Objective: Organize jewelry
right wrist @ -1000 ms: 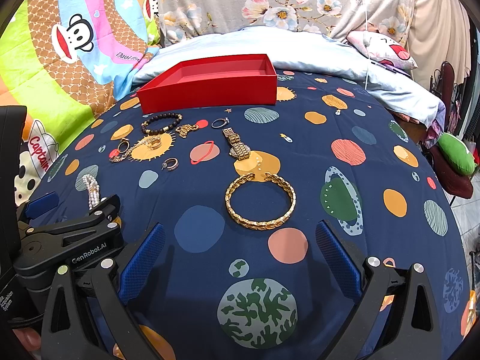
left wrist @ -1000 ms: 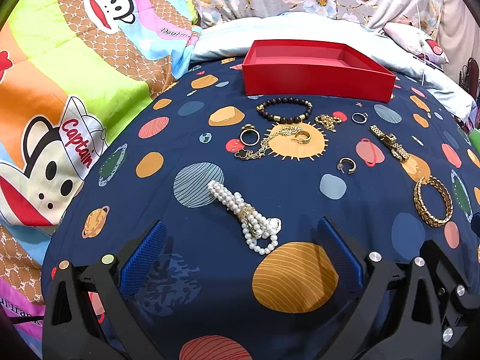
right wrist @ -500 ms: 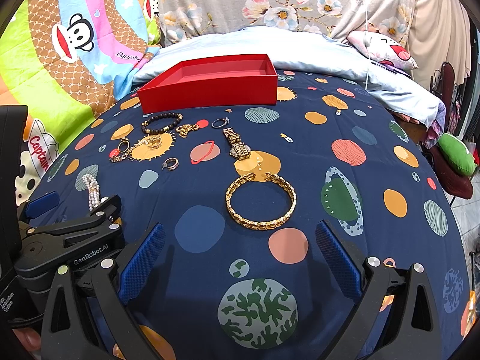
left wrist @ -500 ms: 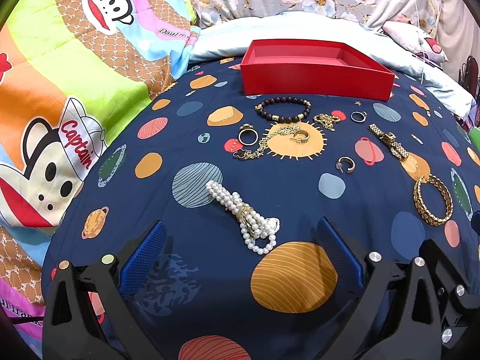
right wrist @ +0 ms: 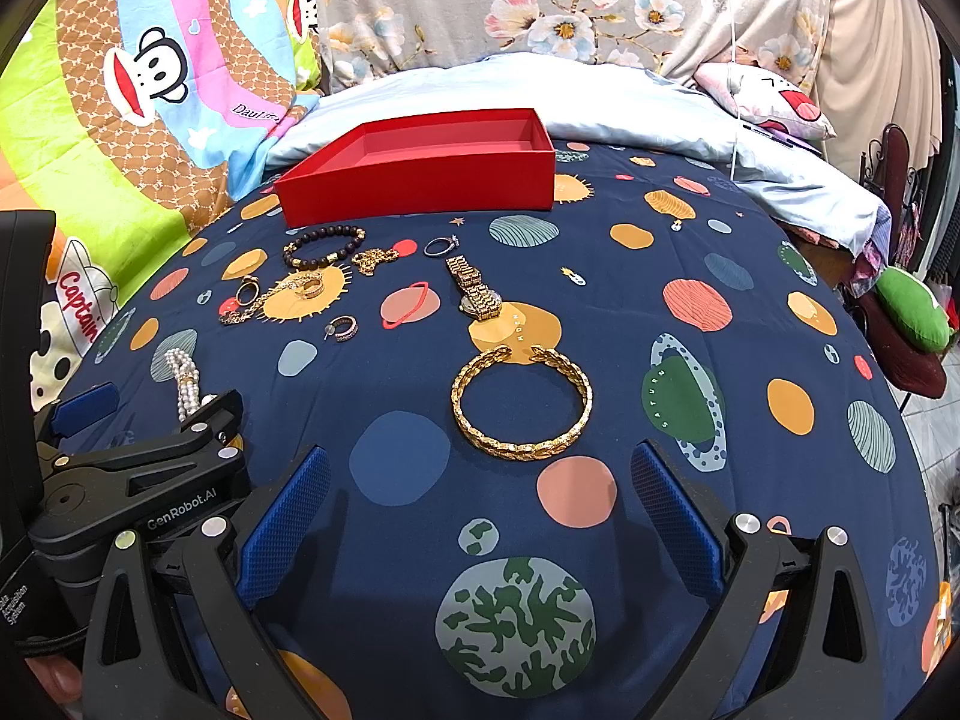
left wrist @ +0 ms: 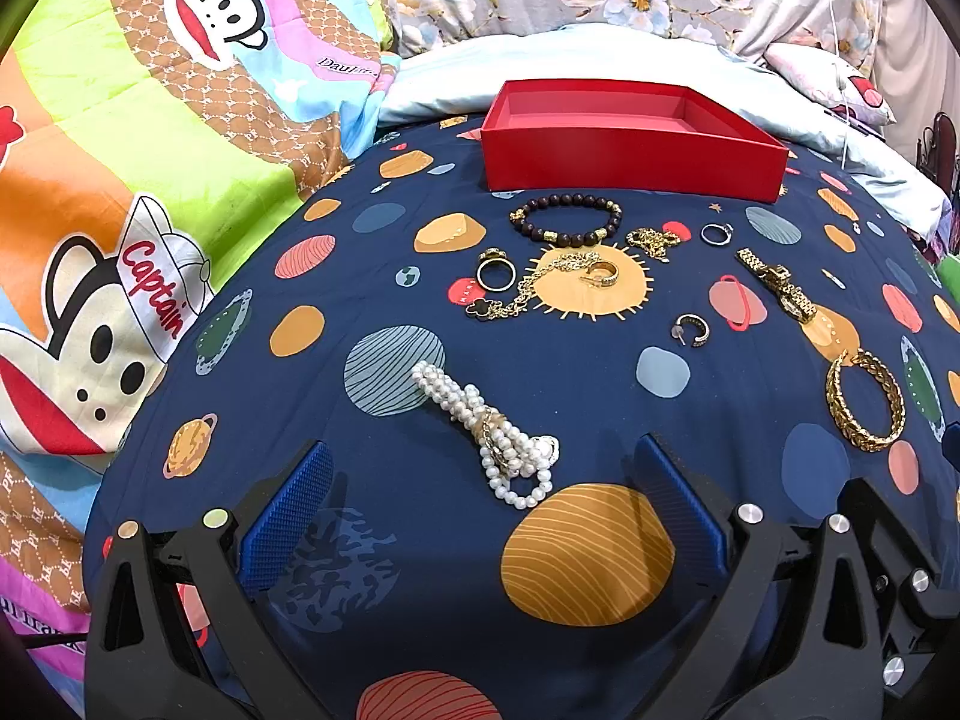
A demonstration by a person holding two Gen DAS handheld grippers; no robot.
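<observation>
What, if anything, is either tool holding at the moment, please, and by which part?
Nothing is held. The left tool stands open just short of the pearl bracelet, and the right tool stands open before the gold bangle.

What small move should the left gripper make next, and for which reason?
Probably it should ease forward and down until its fingers straddle the pearl bracelet. The left gripper is open and holds nothing, and the pearls lie directly ahead, centred between its fingers and nearer than any other piece. The red box looks empty, so nothing seems sorted yet.
</observation>
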